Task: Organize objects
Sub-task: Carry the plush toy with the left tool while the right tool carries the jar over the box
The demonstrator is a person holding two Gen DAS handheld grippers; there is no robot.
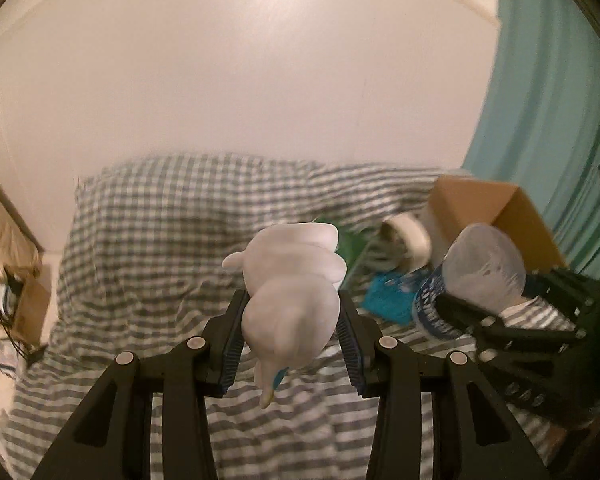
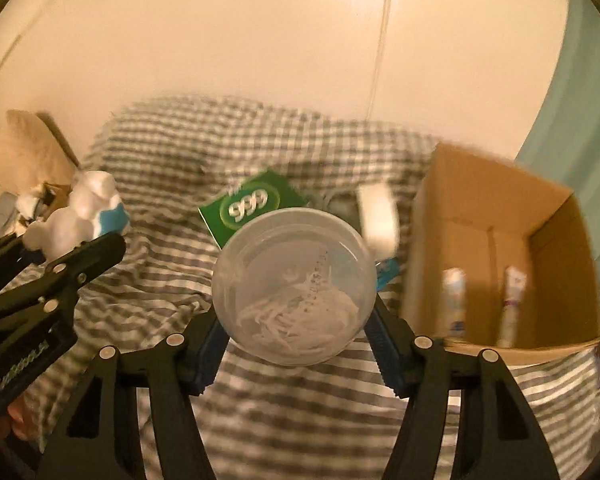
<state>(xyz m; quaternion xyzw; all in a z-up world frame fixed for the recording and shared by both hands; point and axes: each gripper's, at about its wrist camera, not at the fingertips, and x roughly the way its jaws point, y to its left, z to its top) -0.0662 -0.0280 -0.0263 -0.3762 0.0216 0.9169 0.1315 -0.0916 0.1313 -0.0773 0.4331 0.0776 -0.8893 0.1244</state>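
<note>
**Operator:** While both views are available, report the left claw.

**Inspector:** Left claw point(image 1: 290, 334): both pads press on a white figurine point(image 1: 290, 300) with a small blue detail at its lower end. The figurine is raised above the grey-and-white checked bedspread point(image 1: 140, 240).

**Operator:** Right claw?

**Inspector:** Right claw point(image 2: 294, 336): pinching a clear round plastic container point(image 2: 294, 284) that holds a tangle of white strands. No earlier picture is supplied for comparison. The container hangs over the bedspread, clear of it.

**Operator:** Surrounding items?

**Inspector:** An open cardboard box point(image 2: 500, 208) stands on the bed to the right of the container; two upright tube-like items point(image 2: 454, 304) lean inside it, too blurred to identify. A green carton point(image 2: 252, 204) marked "999" lies behind the container. A white block point(image 2: 378, 216), possibly a tape roll, sits between carton and box. A teal curtain point(image 1: 548, 100) hangs at the far right.
</note>
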